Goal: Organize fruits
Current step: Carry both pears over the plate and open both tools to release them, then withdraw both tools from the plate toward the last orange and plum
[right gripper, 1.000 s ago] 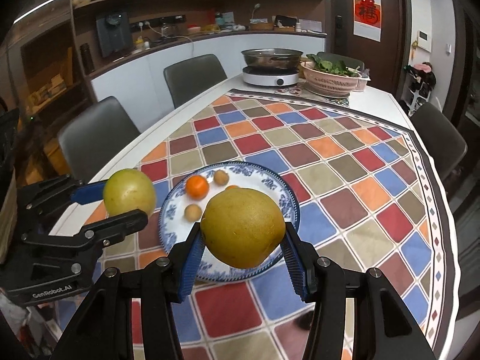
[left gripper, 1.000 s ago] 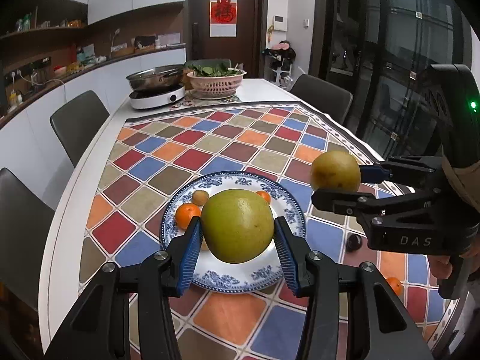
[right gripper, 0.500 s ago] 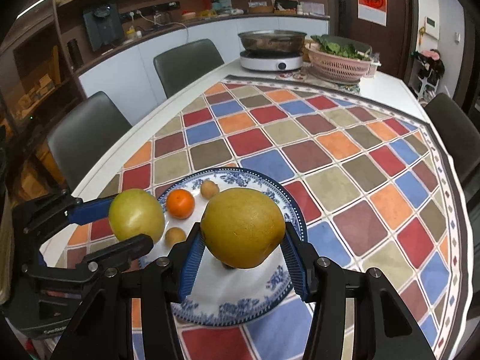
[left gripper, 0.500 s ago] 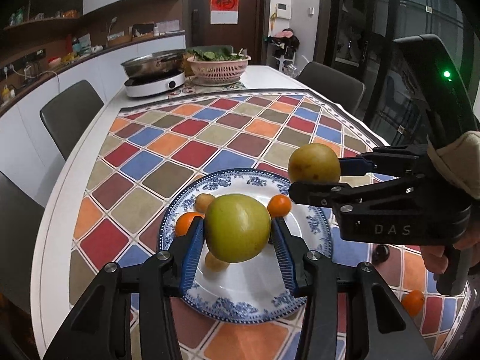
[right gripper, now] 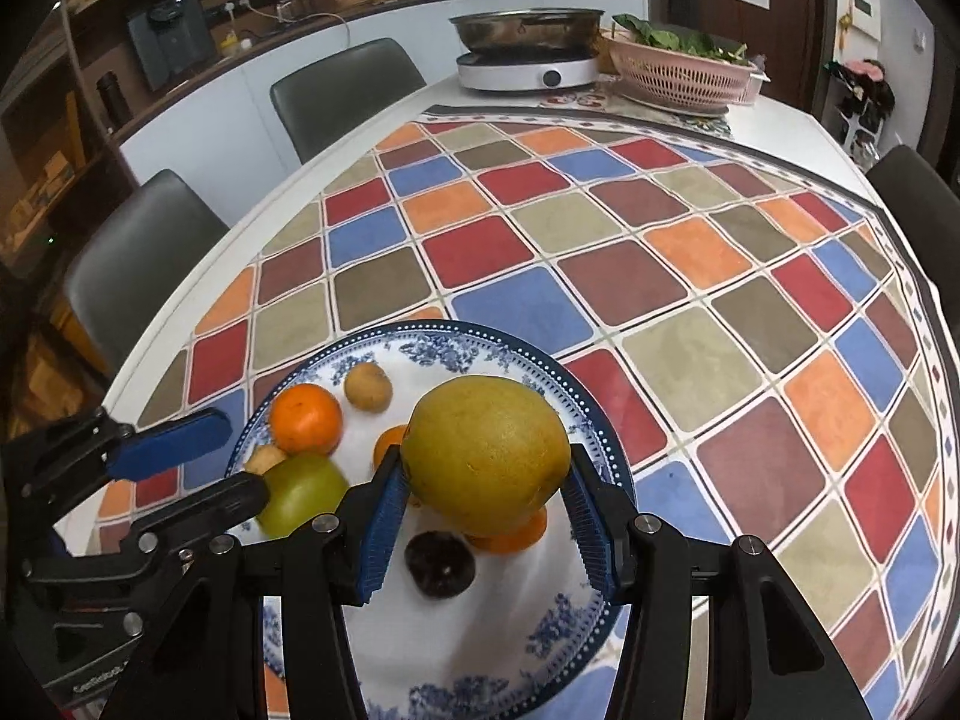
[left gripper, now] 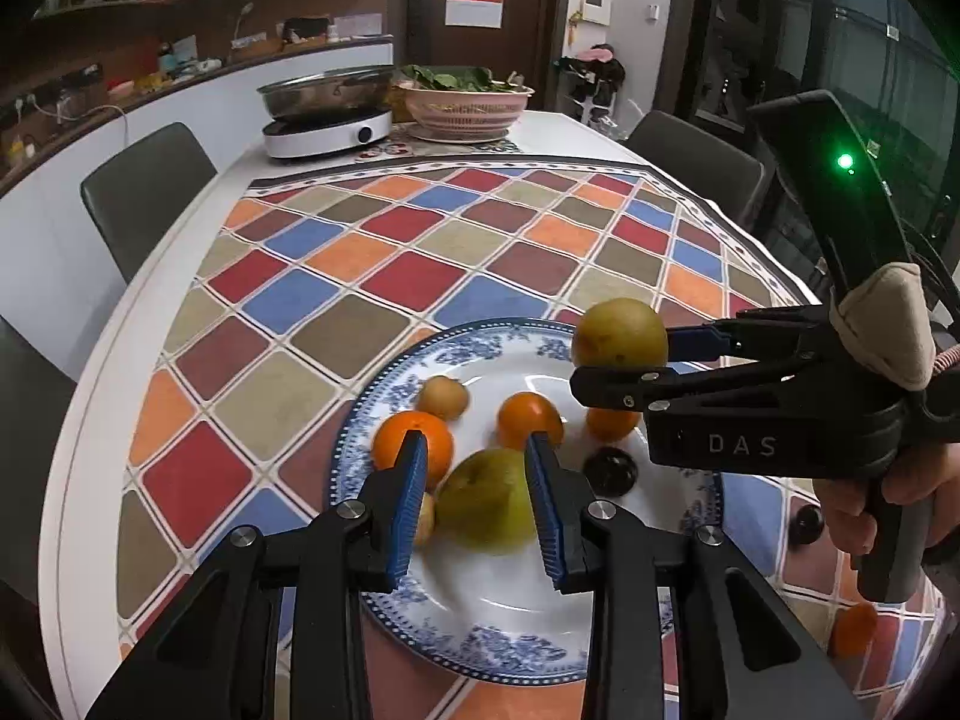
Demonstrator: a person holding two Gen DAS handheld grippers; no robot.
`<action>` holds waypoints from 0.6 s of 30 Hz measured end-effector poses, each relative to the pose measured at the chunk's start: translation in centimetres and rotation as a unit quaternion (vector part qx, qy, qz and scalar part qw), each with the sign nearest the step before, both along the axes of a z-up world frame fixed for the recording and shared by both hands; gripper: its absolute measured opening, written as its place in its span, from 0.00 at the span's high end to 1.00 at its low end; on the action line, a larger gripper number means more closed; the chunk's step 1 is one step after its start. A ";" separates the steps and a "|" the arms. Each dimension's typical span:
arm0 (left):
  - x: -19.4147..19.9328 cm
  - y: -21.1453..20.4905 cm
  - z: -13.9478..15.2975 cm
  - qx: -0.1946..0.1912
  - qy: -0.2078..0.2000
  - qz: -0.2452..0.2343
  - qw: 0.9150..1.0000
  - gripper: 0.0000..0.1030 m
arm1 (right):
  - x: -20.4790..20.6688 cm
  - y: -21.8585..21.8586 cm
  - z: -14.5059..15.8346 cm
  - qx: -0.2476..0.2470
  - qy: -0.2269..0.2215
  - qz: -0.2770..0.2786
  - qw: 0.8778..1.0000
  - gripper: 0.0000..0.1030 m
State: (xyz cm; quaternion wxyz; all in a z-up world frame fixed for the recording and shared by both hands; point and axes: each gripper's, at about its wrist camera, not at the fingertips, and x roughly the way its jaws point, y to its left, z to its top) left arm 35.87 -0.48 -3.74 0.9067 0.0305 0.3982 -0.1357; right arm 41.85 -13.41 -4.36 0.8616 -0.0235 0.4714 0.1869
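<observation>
**Fruit plate filling up: one large fruit down, one in the air**

Tools: the left gripper [left gripper: 477, 444] has its jaws narrowly apart, having just been closing; the green fruit [left gripper: 486, 504] sits on the blue-and-white plate [left gripper: 480, 648] at the fingertips and does not appear pinched between the pads; the right gripper [right gripper: 480, 471] is clamped on the yellow-brown fruit [right gripper: 486, 456], held above the near-centre of the plate

Risks, as judged:
- the held fruit hangs directly over a small orange [right gripper: 516, 534] and a dark fruit [right gripper: 440, 564]; lowered straight down it would land on them and roll off
- the green fruit looks blurred and unsettled; a nudge from the closing fingers could send it into the small fruit beside it
- the two tools work close together over one plate; a fingertip clash is plausible

Count:
- large fruits: two (green on the plate, yellow-brown held)
- small oranges: four; three on the plate, one on the chequered cloth [left gripper: 372, 252] near the person's hand [left gripper: 900, 498]
- small brown fruits: two, both on the plate
- dark fruits: two; one on the plate, one on the cloth
- plates: one
</observation>
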 end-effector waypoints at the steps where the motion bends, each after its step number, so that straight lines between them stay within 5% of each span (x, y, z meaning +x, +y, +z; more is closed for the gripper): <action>1: 0.0 0.1 0.0 0.004 -0.001 0.003 1.000 0.67 | 0.1 0.1 -0.2 0.002 0.004 0.002 1.000 0.49; 8: -0.3 0.3 0.5 0.011 -0.010 0.008 1.000 0.61 | 0.1 0.7 -0.5 0.010 -0.001 0.013 1.000 0.39; 18: -1.0 0.3 1.4 0.012 -0.021 0.015 1.000 0.61 | -0.4 0.5 0.1 0.016 -0.007 0.013 1.000 0.39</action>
